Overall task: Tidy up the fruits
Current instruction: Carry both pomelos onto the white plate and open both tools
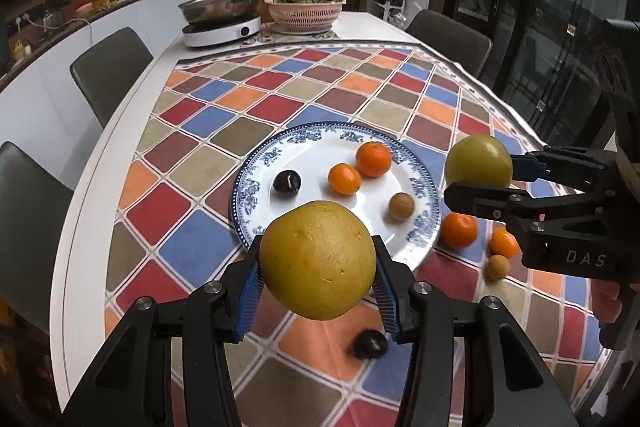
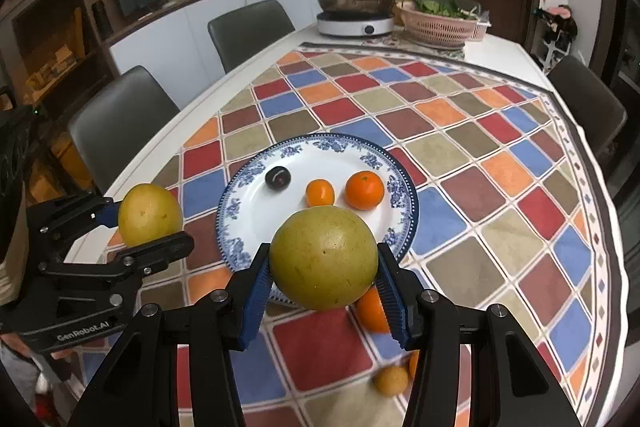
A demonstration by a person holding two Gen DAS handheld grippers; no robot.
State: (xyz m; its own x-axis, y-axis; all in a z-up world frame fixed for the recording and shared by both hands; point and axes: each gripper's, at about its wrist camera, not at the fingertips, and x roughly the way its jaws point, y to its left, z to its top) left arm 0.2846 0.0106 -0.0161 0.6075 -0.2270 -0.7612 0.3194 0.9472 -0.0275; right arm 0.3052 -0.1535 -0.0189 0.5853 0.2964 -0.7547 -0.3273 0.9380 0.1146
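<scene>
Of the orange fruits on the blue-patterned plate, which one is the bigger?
The round orange tangerine farther from the tongs, near the rim of the white plate. The smaller, oval orange fruit sits beside it, closer to the dark plum.

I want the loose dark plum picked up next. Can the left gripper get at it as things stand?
Probably not yet: the left gripper is shut on a yellow fruit. The dark plum lies uncovered on the cloth just below it.
</scene>
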